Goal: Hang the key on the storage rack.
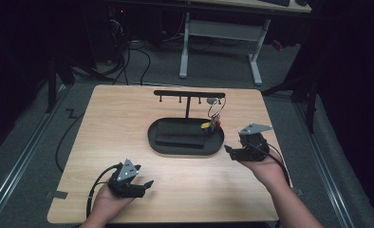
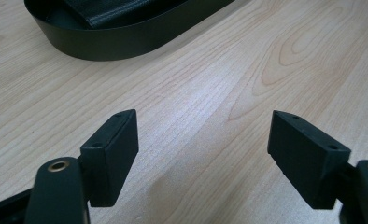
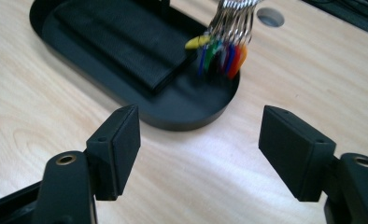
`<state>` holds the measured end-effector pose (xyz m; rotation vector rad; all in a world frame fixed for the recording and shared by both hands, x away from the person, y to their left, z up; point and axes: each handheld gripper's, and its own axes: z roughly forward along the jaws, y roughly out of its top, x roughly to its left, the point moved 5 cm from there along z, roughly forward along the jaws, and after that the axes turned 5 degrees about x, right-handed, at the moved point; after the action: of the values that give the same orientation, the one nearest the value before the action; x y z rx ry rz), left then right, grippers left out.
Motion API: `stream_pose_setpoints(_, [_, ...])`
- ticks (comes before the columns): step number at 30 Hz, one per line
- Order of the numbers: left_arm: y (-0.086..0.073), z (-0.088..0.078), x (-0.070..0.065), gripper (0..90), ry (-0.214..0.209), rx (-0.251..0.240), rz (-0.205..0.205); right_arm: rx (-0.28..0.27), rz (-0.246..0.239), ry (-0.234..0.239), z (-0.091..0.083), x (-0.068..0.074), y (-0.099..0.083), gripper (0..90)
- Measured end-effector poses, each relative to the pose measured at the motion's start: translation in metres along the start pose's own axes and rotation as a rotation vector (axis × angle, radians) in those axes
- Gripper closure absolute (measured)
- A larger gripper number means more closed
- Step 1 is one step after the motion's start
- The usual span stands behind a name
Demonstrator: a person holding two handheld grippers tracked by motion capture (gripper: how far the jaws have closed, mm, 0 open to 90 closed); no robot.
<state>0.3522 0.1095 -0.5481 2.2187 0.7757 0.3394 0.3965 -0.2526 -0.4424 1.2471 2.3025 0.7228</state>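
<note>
wooden table (image 1: 128, 123) bears black tray (image 1: 185, 148); both grippers' jaws spread.

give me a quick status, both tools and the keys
Left tool open, empty, over bare table. Right tool open, empty, beside black tray. Keys hanging from rack over tray's end. Nothing blocking.

A white-legged desk (image 1: 220, 38) and what look like tangled cables (image 1: 123, 52) stand on grey floor (image 1: 28, 142)

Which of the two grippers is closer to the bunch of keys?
The right gripper: it sits beside the tray end under the hanging keys; the left gripper is farther off.
</note>
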Motion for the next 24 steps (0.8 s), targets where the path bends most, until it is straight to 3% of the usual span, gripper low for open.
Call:
stream_pose_setpoints(6, [0.0, 0.001, 0.0, 25.1, -0.008, -0.003, 0.004, -0.042, -0.012, -0.01, 0.011, 0.013, -0.037, 28.2])
stream_pose_setpoints(9, [0.001, 0.001, 0.0, 25.3, -0.016, -0.008, 0.006, -0.062, 0.004, -0.007, 0.018, 0.018, -0.059, 27.9])
stream_pose_setpoints(13, [0.002, 0.0, -0.001, 25.6, -0.029, -0.026, 0.006, -0.174, 0.079, -0.009, 0.025, 0.024, -0.094, 28.0])
stream_pose_setpoints(15, [0.002, 0.0, -0.001, 26.9, -0.028, -0.02, -0.002, -0.244, 0.154, 0.054, 0.028, 0.027, -0.11, 28.3])
stream_pose_setpoints(16, [0.002, 0.0, -0.001, 27.4, -0.028, -0.018, -0.008, -0.245, 0.169, 0.066, 0.031, 0.028, -0.115, 28.3])
stream_pose_setpoints(17, [0.002, 0.0, -0.001, 27.7, -0.03, -0.027, -0.022, -0.219, 0.168, 0.083, 0.032, 0.03, -0.117, 26.8])
stream_pose_setpoints(19, [0.002, 0.0, -0.001, 28.4, -0.026, -0.037, -0.035, -0.216, 0.059, 0.052, 0.032, 0.034, -0.117, 26.2])
stream_pose_setpoints(20, [0.002, 0.0, -0.001, 28.6, -0.021, -0.039, -0.041, -0.218, 0.046, 0.041, 0.032, 0.034, -0.117, 26.3])
stream_pose_setpoints(24, [-0.003, -0.001, 0.0, 29.5, -0.001, -0.038, -0.052, -0.232, 0.075, 0.084, 0.036, 0.036, -0.115, 26.4])
